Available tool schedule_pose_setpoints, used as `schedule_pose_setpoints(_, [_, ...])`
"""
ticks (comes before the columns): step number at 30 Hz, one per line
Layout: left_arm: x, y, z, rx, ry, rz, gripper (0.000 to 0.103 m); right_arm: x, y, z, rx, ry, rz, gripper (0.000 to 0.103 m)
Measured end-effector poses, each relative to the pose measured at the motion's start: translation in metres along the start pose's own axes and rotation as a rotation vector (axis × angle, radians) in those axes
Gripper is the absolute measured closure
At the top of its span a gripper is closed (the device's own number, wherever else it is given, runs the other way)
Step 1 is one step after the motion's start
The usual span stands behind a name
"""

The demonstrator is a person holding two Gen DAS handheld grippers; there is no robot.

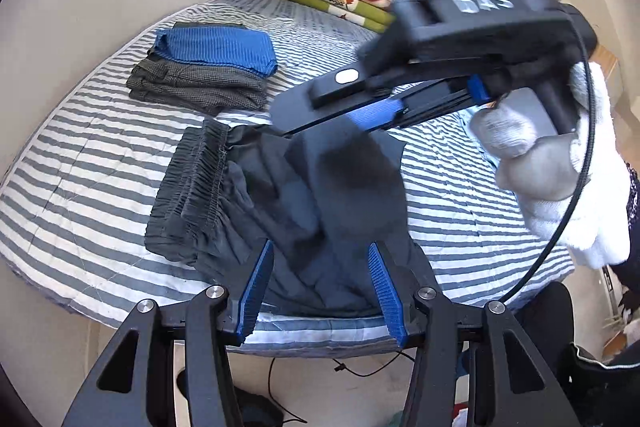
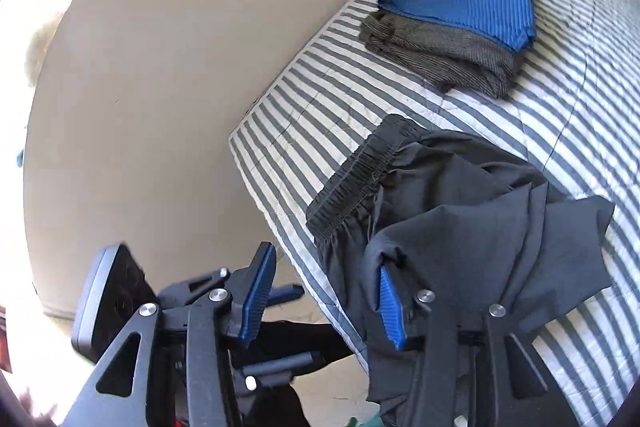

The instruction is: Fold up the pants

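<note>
Pants (image 1: 304, 195) bunched, waistband leftward, legs toward right; both tongs apart.

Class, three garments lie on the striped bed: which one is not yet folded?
The dark pants nearest the claws. They lie rumpled with the waistband bunched, while the blue garment and grey garment sit neatly stacked farther back.

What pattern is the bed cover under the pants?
Grey and white stripes on the bed cover, clearest in the left wrist view.

Matt dark cloth pants (image 1: 320, 195) with a gathered waistband lie on a quilted striped bedcover (image 1: 100, 155).
</note>
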State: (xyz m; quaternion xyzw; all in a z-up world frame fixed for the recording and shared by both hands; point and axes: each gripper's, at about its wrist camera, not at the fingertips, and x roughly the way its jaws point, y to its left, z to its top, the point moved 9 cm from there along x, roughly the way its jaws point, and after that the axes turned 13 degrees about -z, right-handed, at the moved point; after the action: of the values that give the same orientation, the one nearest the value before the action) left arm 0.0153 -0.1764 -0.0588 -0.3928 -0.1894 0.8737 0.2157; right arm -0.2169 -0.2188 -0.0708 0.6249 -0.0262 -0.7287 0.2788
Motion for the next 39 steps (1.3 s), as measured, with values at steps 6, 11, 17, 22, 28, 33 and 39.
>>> schedule_pose_setpoints(6, [-0.005, 0.016, -0.015, -0.1, -0.002, 0.03, 0.05, 0.046, 0.023, 0.007, -0.238, 0.155, -0.24, 0.058])
schedule_pose_setpoints(11, [0.019, 0.006, -0.013, -0.073, 0.034, 0.006, 0.051, 0.016, -0.012, -0.011, -0.162, 0.171, -0.133, 0.058])
schedule_pose_setpoints(17, [0.06, -0.012, -0.006, -0.016, 0.087, -0.018, 0.051, -0.011, -0.079, -0.031, 0.019, 0.077, -0.08, 0.063])
schedule_pose_setpoints(22, [0.059, -0.009, -0.008, -0.046, 0.089, -0.006, 0.051, -0.007, -0.117, -0.04, 0.161, 0.067, -0.017, 0.081])
schedule_pose_setpoints(28, [0.042, -0.005, -0.017, -0.035, 0.098, 0.044, 0.05, 0.015, -0.069, -0.047, 0.101, 0.101, 0.117, 0.081])
schedule_pose_setpoints(33, [0.017, 0.012, -0.032, -0.076, 0.095, 0.085, 0.048, -0.019, -0.015, -0.049, -0.082, 0.038, 0.244, 0.081])
schedule_pose_setpoints(39, [-0.017, 0.008, -0.024, -0.068, 0.041, 0.097, 0.042, -0.018, -0.076, -0.049, 0.052, -0.009, 0.102, 0.079])
